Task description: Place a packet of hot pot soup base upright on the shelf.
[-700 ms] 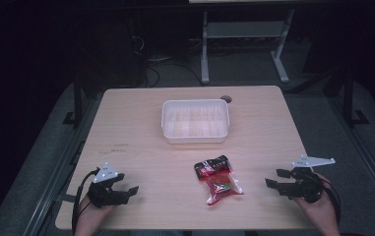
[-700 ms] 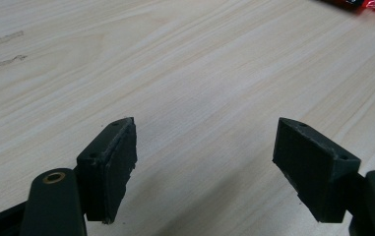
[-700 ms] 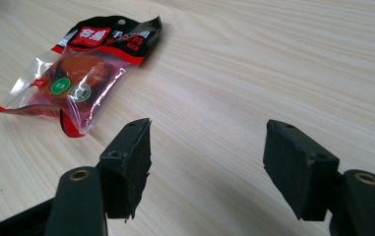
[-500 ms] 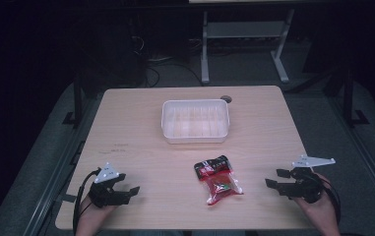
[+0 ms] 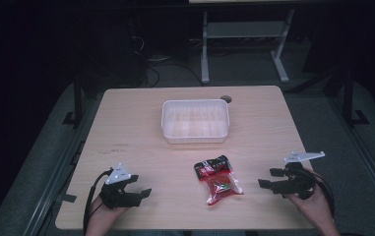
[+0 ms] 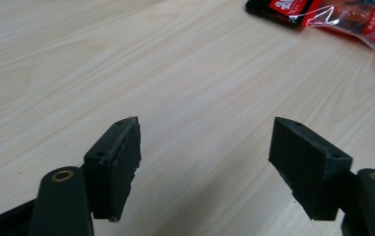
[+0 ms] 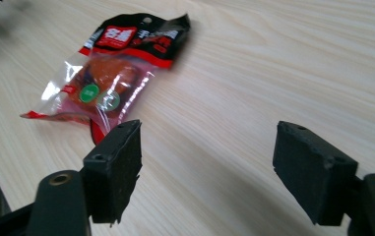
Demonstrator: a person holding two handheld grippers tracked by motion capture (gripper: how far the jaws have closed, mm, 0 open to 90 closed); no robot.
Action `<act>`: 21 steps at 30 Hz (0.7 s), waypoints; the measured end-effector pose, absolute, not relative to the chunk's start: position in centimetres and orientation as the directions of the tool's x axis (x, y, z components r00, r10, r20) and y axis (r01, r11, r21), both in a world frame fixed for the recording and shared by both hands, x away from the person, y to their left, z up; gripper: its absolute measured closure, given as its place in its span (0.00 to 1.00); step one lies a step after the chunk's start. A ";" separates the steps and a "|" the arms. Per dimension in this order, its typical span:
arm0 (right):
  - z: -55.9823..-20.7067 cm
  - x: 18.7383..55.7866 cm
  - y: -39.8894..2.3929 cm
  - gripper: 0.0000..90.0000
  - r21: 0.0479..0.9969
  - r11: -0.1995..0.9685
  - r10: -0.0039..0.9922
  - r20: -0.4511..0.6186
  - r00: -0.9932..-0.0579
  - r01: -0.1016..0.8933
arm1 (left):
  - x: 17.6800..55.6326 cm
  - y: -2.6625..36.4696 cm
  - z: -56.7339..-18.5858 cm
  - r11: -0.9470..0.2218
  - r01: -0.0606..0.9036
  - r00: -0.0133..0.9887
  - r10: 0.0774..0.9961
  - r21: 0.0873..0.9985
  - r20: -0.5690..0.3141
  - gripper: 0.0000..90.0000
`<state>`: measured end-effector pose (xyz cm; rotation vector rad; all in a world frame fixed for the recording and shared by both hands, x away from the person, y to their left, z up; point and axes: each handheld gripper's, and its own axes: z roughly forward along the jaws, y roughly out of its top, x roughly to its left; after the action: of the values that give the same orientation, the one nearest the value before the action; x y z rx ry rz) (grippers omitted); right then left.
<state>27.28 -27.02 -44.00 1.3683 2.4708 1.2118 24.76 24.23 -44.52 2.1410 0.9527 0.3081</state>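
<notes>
A red and black snack packet (image 5: 217,178) lies flat on the wooden table (image 5: 140,128), between the two hands. Behind it stands a white plastic tray (image 5: 195,121) with nothing in it. My left gripper (image 5: 141,193) rests near the front left edge, open, jaws pointing right toward the packet (image 6: 332,14). My right gripper (image 5: 268,179) sits near the front right, open, jaws pointing left at the packet (image 7: 121,69), a short gap away. Nothing lies between either pair of jaws.
A small dark round spot (image 5: 226,99) marks the table just behind the tray. Metal stand legs (image 5: 244,44) and cables lie on the dark floor beyond the far edge. Bare wood surrounds both grippers.
</notes>
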 end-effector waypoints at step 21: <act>-41.0 32.6 -20.8 0.34 0.640 0.444 0.642 0.261 -0.721 0.627 | 25.3 17.1 -42.2 -0.472 0.472 0.771 0.630 0.744 -0.089 0.41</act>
<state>32.60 -20.80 -40.96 1.1656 2.6524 1.1625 25.34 17.08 -42.19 2.1572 0.8189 0.2506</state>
